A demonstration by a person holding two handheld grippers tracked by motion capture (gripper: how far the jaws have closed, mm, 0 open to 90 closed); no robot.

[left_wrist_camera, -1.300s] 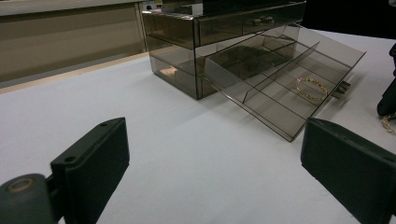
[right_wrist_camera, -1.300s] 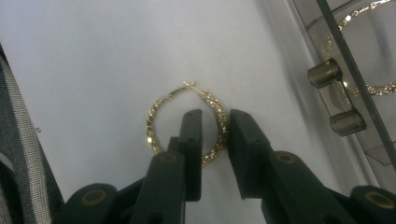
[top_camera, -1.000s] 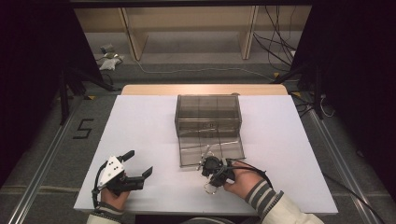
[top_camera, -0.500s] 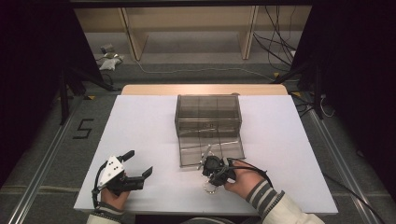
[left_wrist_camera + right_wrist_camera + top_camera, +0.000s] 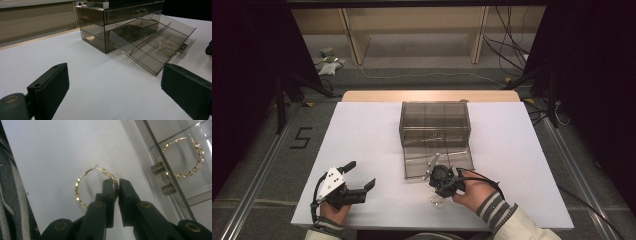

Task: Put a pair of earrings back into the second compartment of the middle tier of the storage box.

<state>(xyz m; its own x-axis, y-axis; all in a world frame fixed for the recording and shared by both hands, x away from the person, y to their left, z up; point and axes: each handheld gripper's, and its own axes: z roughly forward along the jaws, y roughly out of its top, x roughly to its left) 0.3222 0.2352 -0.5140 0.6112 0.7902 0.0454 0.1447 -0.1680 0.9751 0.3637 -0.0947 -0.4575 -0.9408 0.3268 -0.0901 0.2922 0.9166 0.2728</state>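
- Between the nearly closed jaws of the right gripper [image 5: 116, 185], a gold hoop earring [image 5: 86, 185] is pinched by its rim above the white table [image 5: 362, 135].
- At its two o'clock, a second hoop [image 5: 186, 157] lies in the pulled-out drawer [image 5: 439, 160] of the smoky organizer [image 5: 434, 120].
- At eight o'clock on the table, the left gripper [image 5: 361, 175] rests with jaws wide, holding nothing.
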